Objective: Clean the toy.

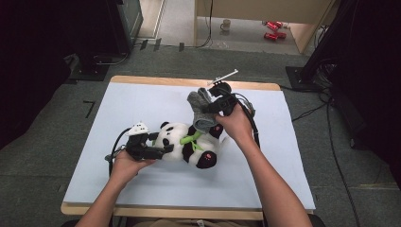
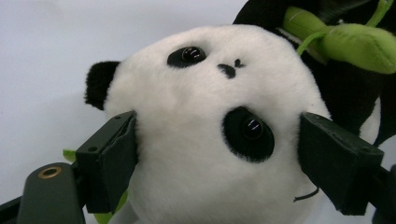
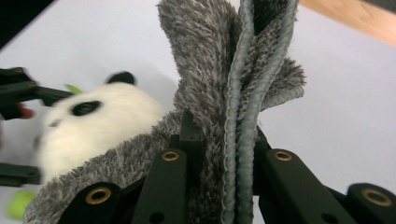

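Two grippers busy here: the left gripper (image 2: 217,154) has its jaws clamped on the panda's (image 1: 187,142) head, pinning it mid-table on the white mat (image 1: 132,104). The right gripper (image 3: 219,154) is pinched tight on a grey cloth (image 1: 201,109) held over the body. Looks like wiping or covering; next I'd lower the cloth onto it.

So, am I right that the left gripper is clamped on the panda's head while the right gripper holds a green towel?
Not quite: the towel in the right gripper is grey, as the right gripper view shows. The left gripper does clamp the panda's head.
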A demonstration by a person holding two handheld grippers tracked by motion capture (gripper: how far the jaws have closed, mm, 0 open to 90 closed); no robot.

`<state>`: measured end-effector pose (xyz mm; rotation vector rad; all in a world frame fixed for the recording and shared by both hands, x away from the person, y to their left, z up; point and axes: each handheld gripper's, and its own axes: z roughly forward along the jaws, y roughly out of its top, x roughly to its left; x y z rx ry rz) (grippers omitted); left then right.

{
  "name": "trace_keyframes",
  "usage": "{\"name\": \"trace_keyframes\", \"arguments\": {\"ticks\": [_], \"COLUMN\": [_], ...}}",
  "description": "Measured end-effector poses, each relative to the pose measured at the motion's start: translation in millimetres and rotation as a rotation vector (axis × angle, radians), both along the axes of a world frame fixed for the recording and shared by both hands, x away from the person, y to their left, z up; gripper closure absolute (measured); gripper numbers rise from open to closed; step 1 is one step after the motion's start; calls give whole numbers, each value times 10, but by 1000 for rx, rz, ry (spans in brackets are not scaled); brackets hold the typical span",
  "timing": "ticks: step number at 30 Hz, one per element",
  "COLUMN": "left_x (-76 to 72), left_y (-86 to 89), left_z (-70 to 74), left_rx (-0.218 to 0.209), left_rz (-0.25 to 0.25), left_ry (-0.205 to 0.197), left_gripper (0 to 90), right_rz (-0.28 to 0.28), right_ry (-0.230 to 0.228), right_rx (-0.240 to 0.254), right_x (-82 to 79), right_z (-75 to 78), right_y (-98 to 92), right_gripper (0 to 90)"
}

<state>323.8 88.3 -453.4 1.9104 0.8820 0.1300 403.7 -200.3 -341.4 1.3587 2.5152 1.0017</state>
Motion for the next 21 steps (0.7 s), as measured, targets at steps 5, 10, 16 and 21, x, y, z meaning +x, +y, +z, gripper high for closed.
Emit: {"name": "trace_keyframes", "arguments": {"ticks": [5,10,16,21], "left_x": [0,49,78,47], "left_y": [-18,1,4,52], "left_z": [22,20,29,94], "left_rx": [7,-13,-19,-40], "left_rz": [1,7,10,28], "left_ry": [-38,-12,-9,-20], "left_gripper": [166,166,165,166], "right_rz": [40,82,57,35], "right_ry": [-5,19,46,16], "right_rx": [29,42,54,19], "right_x": [-130,-297,-276,-192], "right_z": [35,-113,-310,-373], "right_y": [73,154,142,134], "right_gripper": [777,777,774,775]}}
